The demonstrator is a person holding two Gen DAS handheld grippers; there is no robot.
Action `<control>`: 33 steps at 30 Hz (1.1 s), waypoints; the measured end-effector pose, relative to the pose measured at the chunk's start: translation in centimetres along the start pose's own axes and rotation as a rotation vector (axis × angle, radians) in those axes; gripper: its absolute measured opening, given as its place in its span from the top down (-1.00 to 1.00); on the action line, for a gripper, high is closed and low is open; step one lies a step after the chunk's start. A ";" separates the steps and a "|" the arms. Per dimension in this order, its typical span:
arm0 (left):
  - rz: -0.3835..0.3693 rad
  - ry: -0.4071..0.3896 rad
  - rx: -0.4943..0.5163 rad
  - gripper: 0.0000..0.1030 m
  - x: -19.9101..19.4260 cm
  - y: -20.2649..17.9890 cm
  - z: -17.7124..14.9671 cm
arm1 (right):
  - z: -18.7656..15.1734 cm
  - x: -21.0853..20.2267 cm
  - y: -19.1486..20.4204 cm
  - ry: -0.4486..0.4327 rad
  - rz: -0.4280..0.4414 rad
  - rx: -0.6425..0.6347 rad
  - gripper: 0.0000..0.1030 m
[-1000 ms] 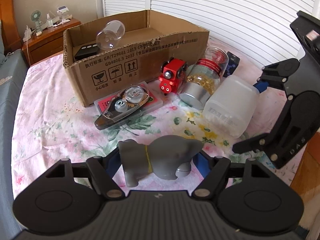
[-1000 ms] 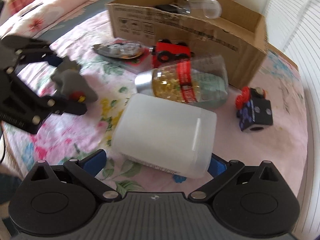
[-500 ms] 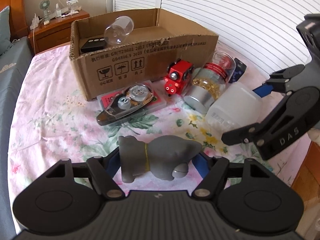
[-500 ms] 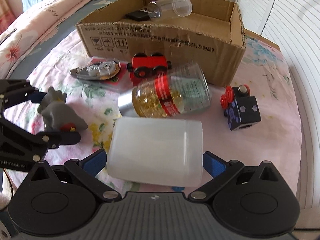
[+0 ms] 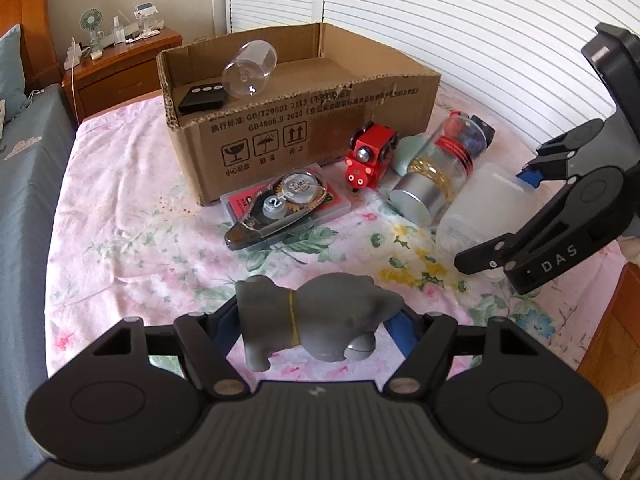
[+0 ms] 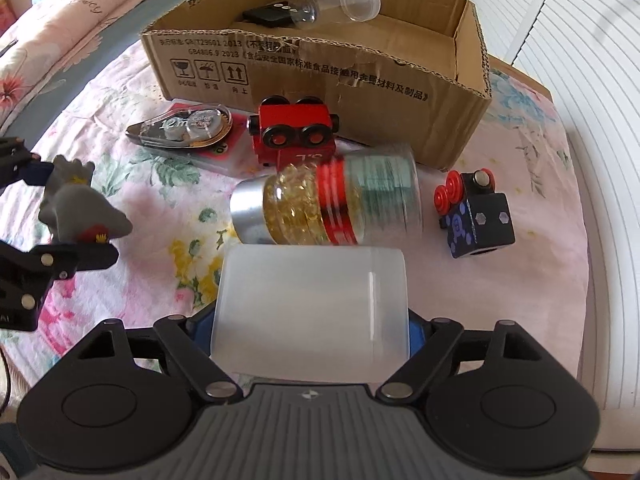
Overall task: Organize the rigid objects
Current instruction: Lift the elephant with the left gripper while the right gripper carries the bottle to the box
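Grey toy elephant [image 5: 316,320] pinched in my left gripper [image 5: 314,322]; frosted jar [image 6: 312,312] clamped in my right gripper [image 6: 310,320], both lifted off the bedspread (seemingly). Next: carry both over the cardboard box [image 5: 304,120], then release.

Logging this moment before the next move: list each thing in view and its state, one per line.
left gripper: shut on grey toy figure
grey toy figure: gripped, lifted
right gripper: shut on white container
white container: gripped, on its side
capsule jar: lying sideways, capped
clear tube: lying in cardboard box
cardboard box: open
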State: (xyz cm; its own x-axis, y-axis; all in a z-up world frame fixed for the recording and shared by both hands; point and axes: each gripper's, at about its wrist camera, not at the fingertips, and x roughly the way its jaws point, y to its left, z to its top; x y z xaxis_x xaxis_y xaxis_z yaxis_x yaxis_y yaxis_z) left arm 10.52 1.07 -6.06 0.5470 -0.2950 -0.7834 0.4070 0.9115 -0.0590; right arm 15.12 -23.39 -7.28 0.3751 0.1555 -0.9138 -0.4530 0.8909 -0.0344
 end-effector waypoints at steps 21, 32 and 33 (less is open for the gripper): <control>0.002 -0.129 0.088 -0.41 -3.6 -0.2 6.3 | 2.0 -6.8 -1.2 -0.179 0.012 -0.047 -0.68; 0.068 -0.175 0.053 -0.41 0.3 2.3 13.6 | 6.8 -8.4 -3.9 -0.298 -0.012 0.013 -0.68; 0.072 -0.176 0.047 -0.42 0.7 2.5 13.7 | 7.1 -8.4 -4.1 -0.303 -0.011 0.018 -0.68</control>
State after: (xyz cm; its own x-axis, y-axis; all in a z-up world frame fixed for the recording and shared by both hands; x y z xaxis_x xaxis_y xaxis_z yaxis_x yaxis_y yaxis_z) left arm 21.96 -0.78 1.78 0.6936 -0.2783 -0.6644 0.3931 0.9191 0.0254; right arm 19.58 -25.29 3.37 0.6053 0.2631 -0.7513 -0.4341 0.9002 -0.0345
